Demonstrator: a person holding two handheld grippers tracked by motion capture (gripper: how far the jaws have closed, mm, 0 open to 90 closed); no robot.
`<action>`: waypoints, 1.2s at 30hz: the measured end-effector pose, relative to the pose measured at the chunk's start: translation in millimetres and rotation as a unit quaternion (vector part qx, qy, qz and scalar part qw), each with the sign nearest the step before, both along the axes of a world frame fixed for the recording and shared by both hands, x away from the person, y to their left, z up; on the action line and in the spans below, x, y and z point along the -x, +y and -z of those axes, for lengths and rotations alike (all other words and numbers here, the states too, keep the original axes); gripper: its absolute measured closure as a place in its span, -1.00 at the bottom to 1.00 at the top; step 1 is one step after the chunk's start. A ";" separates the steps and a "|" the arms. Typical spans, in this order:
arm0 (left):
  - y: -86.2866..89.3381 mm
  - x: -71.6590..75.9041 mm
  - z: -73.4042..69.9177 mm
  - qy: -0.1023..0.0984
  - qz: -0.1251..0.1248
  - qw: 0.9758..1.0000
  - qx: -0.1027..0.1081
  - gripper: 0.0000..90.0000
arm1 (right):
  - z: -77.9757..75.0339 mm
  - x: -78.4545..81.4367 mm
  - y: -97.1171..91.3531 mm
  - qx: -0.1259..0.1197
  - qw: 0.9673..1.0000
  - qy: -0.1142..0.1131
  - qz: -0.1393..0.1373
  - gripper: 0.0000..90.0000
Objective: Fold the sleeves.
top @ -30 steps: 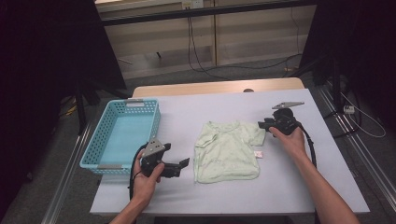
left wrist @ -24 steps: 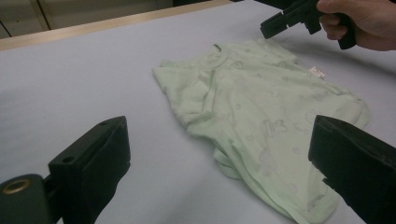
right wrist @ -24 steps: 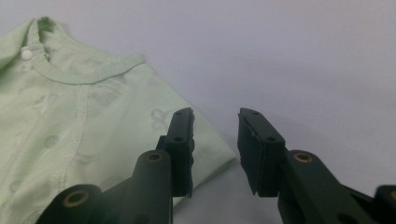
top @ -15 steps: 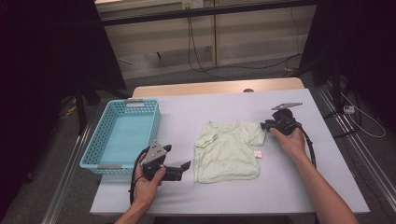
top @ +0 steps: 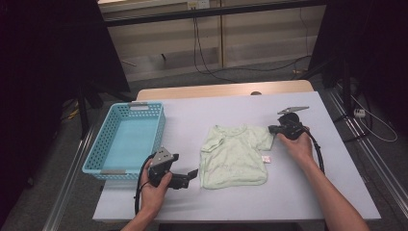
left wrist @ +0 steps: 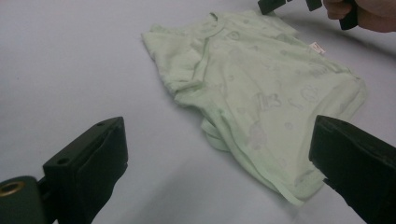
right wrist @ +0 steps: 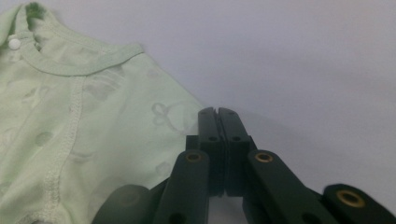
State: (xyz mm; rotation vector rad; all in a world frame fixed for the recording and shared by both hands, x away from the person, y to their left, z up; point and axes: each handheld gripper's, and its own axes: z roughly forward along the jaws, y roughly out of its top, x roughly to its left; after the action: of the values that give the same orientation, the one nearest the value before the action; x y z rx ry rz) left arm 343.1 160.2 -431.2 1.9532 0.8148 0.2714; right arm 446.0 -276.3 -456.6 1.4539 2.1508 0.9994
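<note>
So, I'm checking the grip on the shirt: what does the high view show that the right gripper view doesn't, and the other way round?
High view: the whole green shirt lying flat, the blue basket to its left, and the left gripper open near the hem. Right gripper view: the white snap at the neckline and the stitching up close. The jaws have just been closing and now meet, with no cloth visible between them. Both: the right gripper at the shirt's sleeve edge.
</note>
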 end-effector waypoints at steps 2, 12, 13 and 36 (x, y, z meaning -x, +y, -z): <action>0.9 0.9 -1.2 -0.006 -0.003 1.000 0.003 -0.89 | -2.1 1.0 -0.1 -0.006 1.000 -0.005 0.001 1.00; 0.4 0.7 -0.4 -0.006 0.001 1.000 0.000 -0.89 | -13.9 6.0 -0.9 -0.036 0.999 -0.031 0.000 1.00; 0.1 0.7 -0.2 -0.008 0.000 1.000 0.000 -0.89 | -14.7 6.2 -1.2 -0.037 0.999 -0.033 0.000 1.00; -0.6 0.7 0.8 -0.011 0.004 1.000 -0.002 -0.90 | -35.8 15.1 18.4 -0.069 0.995 -0.065 -0.032 1.00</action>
State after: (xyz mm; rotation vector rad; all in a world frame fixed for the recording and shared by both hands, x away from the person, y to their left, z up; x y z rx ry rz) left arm 342.4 159.6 -432.1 1.9527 0.7937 0.2892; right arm 430.9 -257.9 -420.8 1.3467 2.0823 1.2516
